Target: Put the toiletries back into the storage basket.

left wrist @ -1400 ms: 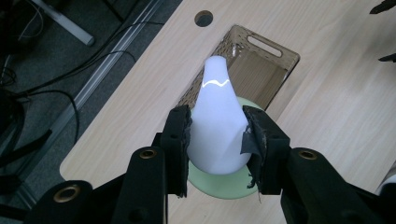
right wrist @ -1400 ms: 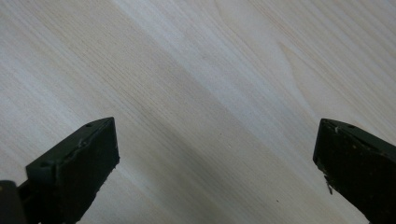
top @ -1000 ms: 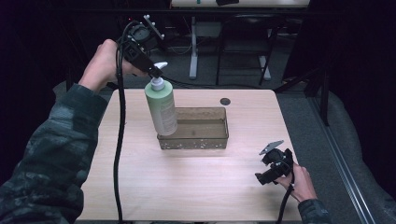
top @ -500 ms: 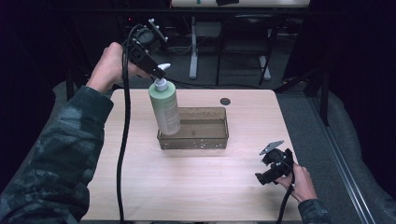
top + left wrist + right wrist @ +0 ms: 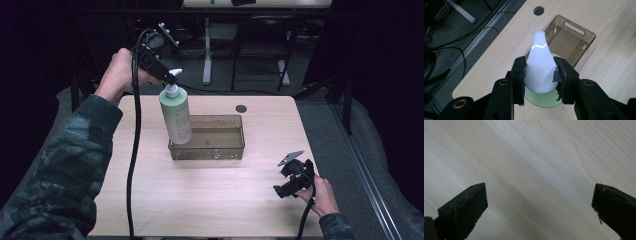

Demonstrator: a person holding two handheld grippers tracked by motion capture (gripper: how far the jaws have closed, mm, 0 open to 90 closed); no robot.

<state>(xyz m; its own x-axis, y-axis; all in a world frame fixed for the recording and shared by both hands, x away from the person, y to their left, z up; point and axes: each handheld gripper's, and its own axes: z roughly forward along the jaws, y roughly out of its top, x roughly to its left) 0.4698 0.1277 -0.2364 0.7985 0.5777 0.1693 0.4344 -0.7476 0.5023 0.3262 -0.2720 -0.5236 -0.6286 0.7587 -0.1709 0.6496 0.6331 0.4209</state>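
A pale green pump bottle [image 5: 176, 116] with a white pump head [image 5: 541, 67] hangs tilted over the left end of a brown see-through basket [image 5: 235, 150]. My left gripper [image 5: 169, 76] is shut on the pump head, one pad on each side [image 5: 521, 72]. The bottle's base sits at or just inside the basket's left end; I cannot tell if it touches the bottom. My right gripper [image 5: 290, 177] rests low over the table's right front, its jaws wide open [image 5: 539, 202] with only bare wood between them.
The light wooden table [image 5: 210, 200] has a round cable hole [image 5: 241, 108] behind the basket. A black cable [image 5: 131, 165] trails from the left gripper down over the table's left side. Desk legs and cables stand on the dark floor beyond the far edge.
The left gripper has carried the bottle a little to the right and tilted it, toward the basket's left end. The right gripper has stayed put.
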